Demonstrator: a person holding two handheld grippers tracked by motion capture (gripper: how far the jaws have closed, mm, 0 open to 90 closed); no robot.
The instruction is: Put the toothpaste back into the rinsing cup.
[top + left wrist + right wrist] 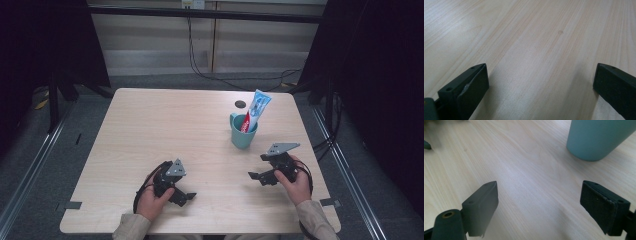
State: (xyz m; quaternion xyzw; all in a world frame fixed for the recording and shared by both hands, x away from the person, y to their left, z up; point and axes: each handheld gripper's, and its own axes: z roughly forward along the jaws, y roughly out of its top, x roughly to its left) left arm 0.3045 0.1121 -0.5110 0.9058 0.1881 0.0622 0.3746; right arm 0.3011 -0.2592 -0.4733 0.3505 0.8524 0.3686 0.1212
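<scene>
**— Where does the work stand right now?**

— As I judge it, close to finished, or at a pause. The toothpaste tube (257, 111) stands tilted inside the teal cup (242, 135), its red end down in the cup and its blue-and-white end sticking up past the rim, leaning away from me and to the right. I'm holding nothing. My right gripper (261, 176) hangs just short of the cup on my side, near it but not touching, and its jaws are spread wide with only bare wood between them.

**— And the other one?**

— My left gripper (184, 196) is well apart from the cup, off to its left and nearer to me, low over the table (165, 120). Its jaws are also parted wide, and in the left gripper view (541, 80) there's just wood grain between them.

**— How close is the right one, really?**

— In the right gripper view (539, 202) the cup's (596, 137) lower wall sits ahead and off to one side of the open jaws, not between them. So I'm not lined up on it.

**— What's left, then?**

— If the job was to get the tube into the cup, that looks done and I only need to back my hands off. If the cup or tube has to go somewhere else, nothing of that has started: I'd have to swing the right gripper round to bracket the cup or reach up for the tube's top end.

**— Anything else near the cup?**

— A small dark round spot (240, 104) on the tabletop just beyond it.
</scene>
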